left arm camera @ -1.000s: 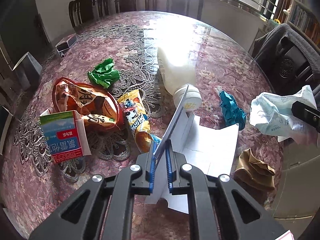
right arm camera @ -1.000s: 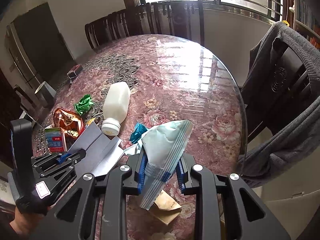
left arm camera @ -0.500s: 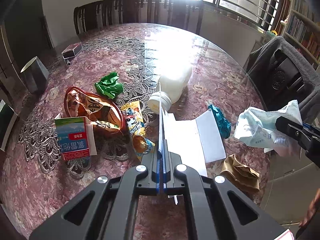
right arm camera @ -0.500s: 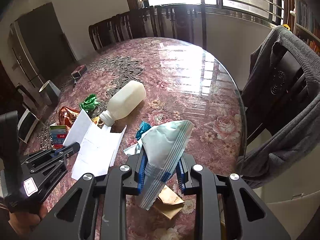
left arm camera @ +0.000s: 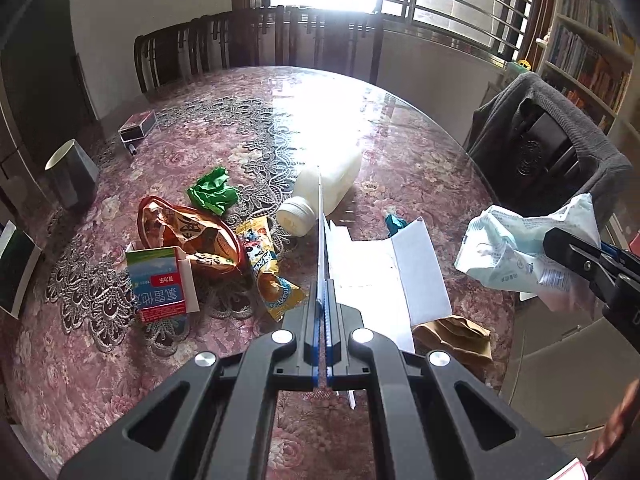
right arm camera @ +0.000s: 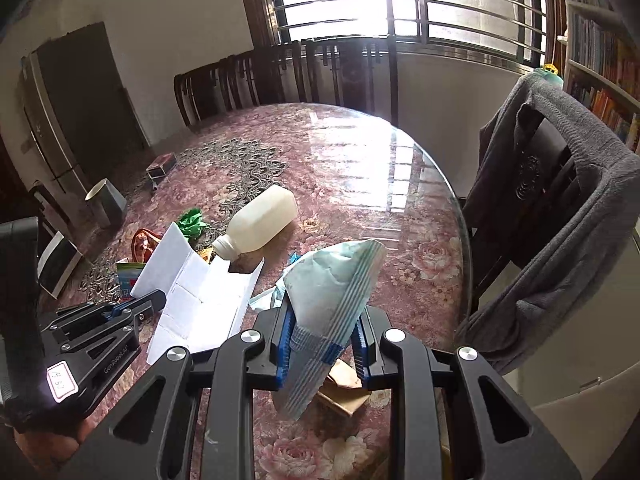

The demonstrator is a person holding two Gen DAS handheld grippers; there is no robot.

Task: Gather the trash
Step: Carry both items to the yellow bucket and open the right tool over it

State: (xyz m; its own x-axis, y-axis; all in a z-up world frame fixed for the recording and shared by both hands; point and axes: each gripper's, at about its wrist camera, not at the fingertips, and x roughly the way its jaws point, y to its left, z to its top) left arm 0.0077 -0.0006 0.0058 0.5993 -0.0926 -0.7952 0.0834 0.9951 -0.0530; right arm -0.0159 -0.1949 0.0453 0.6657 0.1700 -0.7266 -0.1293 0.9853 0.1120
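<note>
My left gripper (left arm camera: 322, 316) is clamped on the edge of a flattened white paper box (left arm camera: 384, 272), lifted clear of the table (left arm camera: 400, 148): light, stiff, best pinched along a fold. My right gripper (right arm camera: 322, 344) pinches a pale-blue plastic bag (right arm camera: 336, 280), soft, slippery, crushable. Beyond lie a brown wrapper (left arm camera: 456, 336), snack packets (left arm camera: 192, 236) and an overturned milk bottle (left arm camera: 324, 192), rigid, apt to roll; I judge its neck the safest hold.

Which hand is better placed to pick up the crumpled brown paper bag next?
Neither is free. The right tool, gripping the pale blue plastic wrapper, hangs directly over the crumpled brown paper bag, so right after unloading.
</note>
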